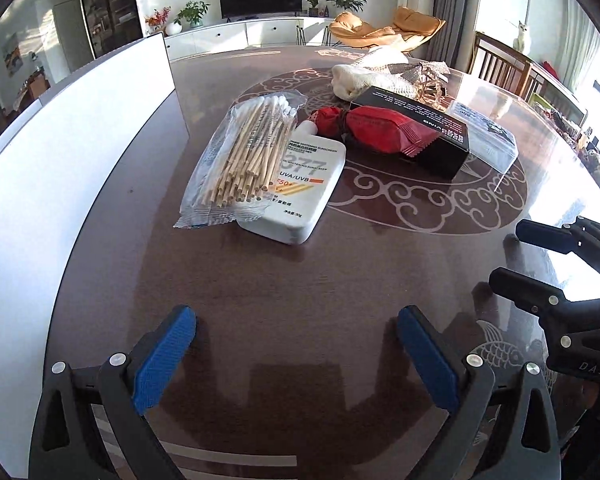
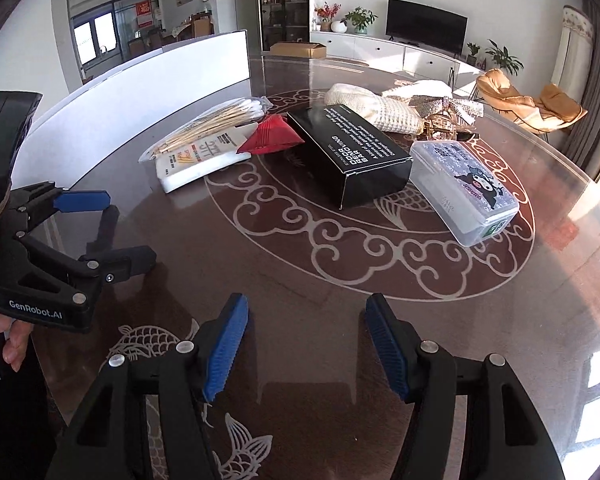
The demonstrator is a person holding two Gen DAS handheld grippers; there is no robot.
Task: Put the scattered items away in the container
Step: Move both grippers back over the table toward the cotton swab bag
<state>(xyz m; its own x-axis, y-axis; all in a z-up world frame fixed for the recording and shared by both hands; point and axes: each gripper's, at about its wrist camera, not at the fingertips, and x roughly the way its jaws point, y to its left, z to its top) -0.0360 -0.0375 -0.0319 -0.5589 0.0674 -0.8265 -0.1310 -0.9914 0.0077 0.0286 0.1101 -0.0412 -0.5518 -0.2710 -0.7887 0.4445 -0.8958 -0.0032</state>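
Dark brown glossy table (image 1: 340, 280) with pale scroll and fish inlay fills both views; a living room with a television lies along the top of each frame. White flat-walled container (image 1: 80, 152) runs down the left of the left wrist view and sits upper left in the right wrist view (image 2: 148, 92).

Scattered items cluster at centre frame: a clear crinkled bag of wooden cotton swabs (image 1: 244, 156) overlapping a white flat sunscreen bottle (image 1: 300, 192), a red foil packet (image 1: 380, 128), a matte black cardboard box (image 1: 420, 128), a translucent plastic case (image 1: 488, 136) and a cream knitted cloth (image 1: 372, 76).

Only the right wrist view shows the cartoon label on the case (image 2: 468, 188) and the box's end flap (image 2: 376, 188).

Left gripper (image 1: 296, 352), blue ribbed pads, is spread wide and holds nothing; right gripper (image 2: 306, 344) likewise stands apart and empty, low in frame.
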